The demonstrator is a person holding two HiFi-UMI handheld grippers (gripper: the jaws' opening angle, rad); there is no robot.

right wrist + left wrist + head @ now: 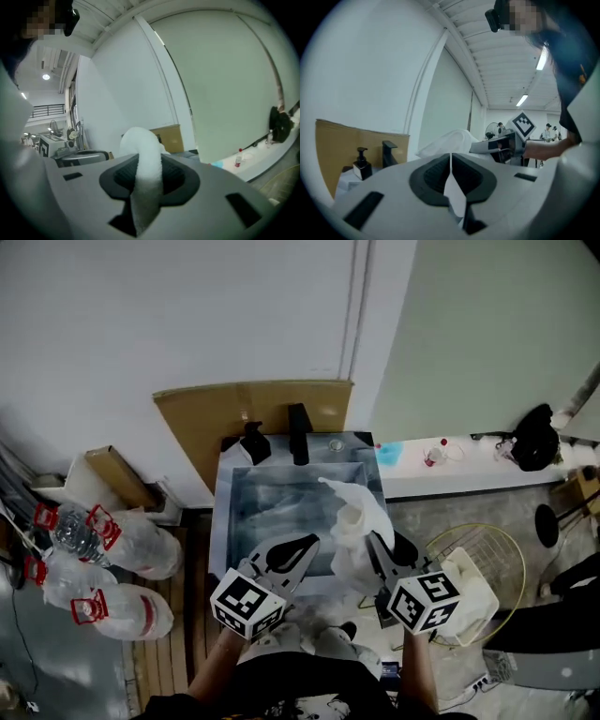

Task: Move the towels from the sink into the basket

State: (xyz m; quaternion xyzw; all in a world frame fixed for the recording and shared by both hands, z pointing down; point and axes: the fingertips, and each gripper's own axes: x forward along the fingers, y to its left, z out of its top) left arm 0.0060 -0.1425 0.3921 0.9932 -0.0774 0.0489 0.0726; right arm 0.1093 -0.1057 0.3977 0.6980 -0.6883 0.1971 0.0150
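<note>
My right gripper is clamped on a thick fold of the towel. My left gripper pinches only its thin white edge. Beyond the tips the towel humps up over the sink, with the basket off to the right. It looks soft, light and floppy, so I'd grab bunched folds, not edges.

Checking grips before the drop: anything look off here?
The left gripper pinches only a thin edge of white cloth, likely a weak hold; right gripper has a thick fold of towel. Nothing spilled.
</note>
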